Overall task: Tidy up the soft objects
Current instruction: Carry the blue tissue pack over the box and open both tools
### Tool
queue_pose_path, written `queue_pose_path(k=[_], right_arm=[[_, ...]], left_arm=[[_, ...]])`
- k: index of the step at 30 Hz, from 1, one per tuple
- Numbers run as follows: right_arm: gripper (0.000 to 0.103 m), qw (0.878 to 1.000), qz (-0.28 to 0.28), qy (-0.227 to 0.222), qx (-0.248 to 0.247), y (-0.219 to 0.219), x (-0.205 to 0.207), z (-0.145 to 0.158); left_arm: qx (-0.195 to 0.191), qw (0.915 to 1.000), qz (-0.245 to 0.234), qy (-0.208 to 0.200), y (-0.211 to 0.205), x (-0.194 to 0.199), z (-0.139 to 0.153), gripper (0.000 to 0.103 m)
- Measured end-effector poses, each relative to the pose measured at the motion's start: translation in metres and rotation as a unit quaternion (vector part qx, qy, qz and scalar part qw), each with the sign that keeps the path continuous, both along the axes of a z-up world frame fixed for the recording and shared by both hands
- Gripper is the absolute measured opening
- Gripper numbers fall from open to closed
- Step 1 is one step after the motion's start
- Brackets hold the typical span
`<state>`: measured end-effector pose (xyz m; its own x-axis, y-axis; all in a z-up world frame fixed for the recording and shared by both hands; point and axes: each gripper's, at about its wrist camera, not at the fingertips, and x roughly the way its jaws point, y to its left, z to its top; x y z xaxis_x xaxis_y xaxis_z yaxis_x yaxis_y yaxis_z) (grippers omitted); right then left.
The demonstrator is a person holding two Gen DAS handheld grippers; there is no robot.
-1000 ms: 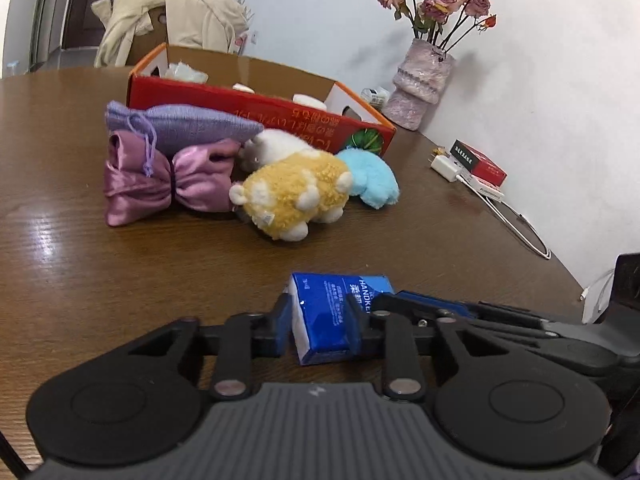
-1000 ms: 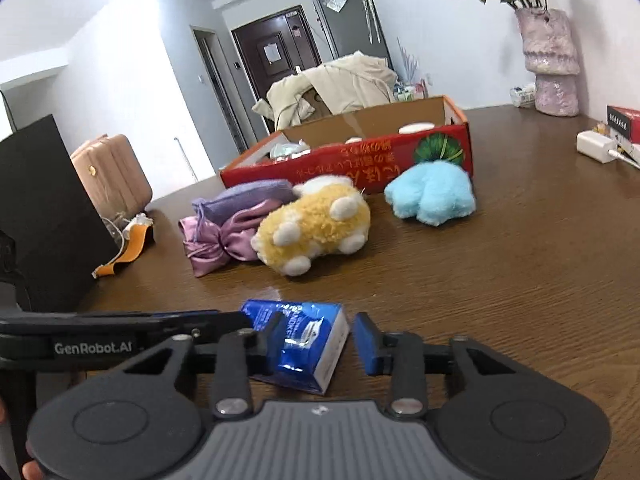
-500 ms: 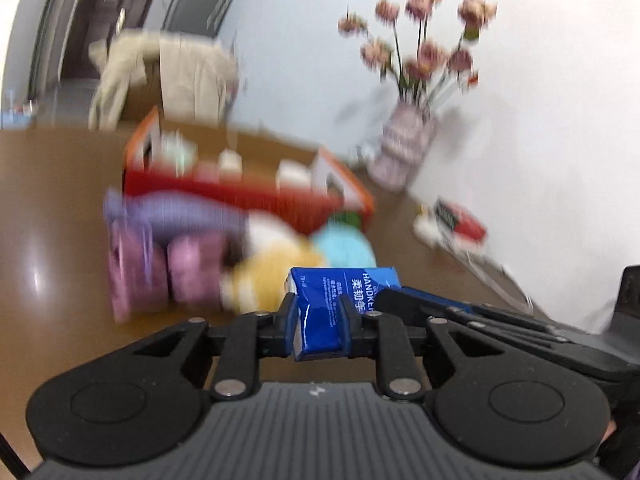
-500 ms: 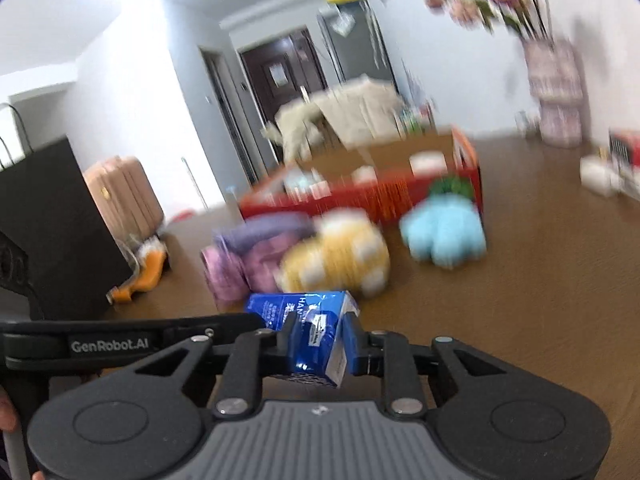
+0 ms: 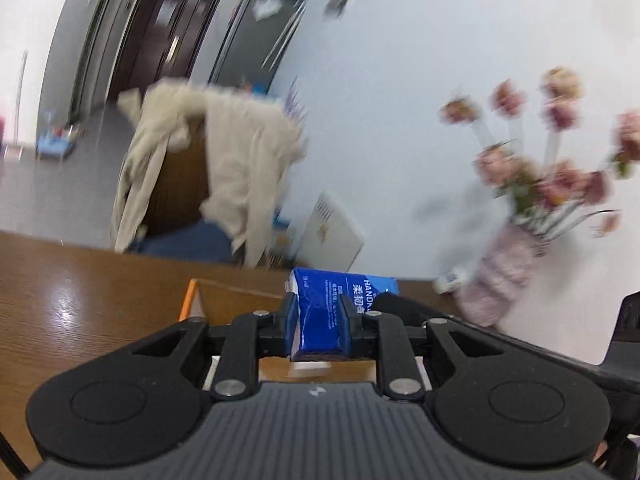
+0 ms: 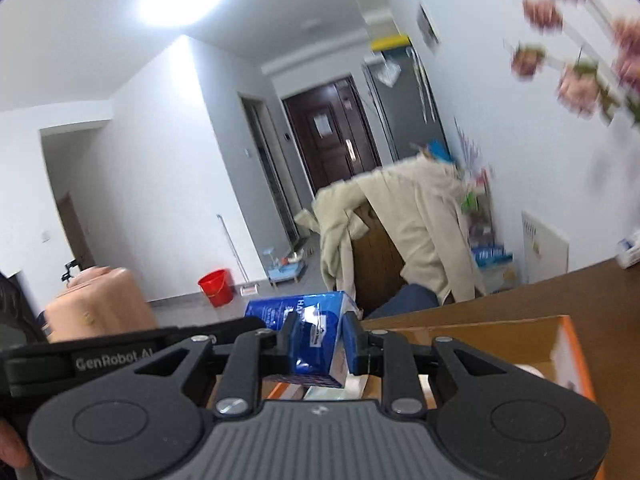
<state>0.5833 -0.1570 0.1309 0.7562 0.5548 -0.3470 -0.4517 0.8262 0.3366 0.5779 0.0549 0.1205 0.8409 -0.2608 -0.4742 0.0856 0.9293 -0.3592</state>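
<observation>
Tissue pack [image 5: 326, 316] was gripped by both left tongs [image 5: 318, 320] and right tongs [image 6: 318, 346] above the box [image 6: 568, 344]; level, simultaneous release was judged best.

Blue tissue pack [image 5: 325, 316] squeezed, aloft above open orange box [image 6: 562, 344].

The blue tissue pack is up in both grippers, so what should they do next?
Probably lower it into the cardboard box: both the left gripper and right gripper pinch the blue tissue pack right above the open box.
</observation>
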Motion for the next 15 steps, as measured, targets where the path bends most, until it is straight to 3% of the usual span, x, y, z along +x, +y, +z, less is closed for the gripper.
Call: queue_pose_path(k=[3,8,13,15], right_arm=[[0.022,0.999,-0.001,0.042,0.014,0.010,0.056,-0.030],[0.022,0.991,-0.013,0.124,0.041,0.010,0.116,-0.086],[0.022,0.966,-0.013,0.240,0.097,-0.001,0.148,-0.132],[0.022,0.971,-0.025,0.227,0.069,0.001,0.142,-0.130]], left_arm=[[0.014,0.9987,0.014,0.047,0.005,0.047,-0.030,0.020],[0.066,0.9944,0.014,0.081,0.001,0.080,-0.056,0.021],[0.072,0.9877,0.010,0.138,-0.002,0.100,-0.082,0.021],[0.076,0.9849,0.004,0.156,-0.007,0.101,-0.091,0.022]])
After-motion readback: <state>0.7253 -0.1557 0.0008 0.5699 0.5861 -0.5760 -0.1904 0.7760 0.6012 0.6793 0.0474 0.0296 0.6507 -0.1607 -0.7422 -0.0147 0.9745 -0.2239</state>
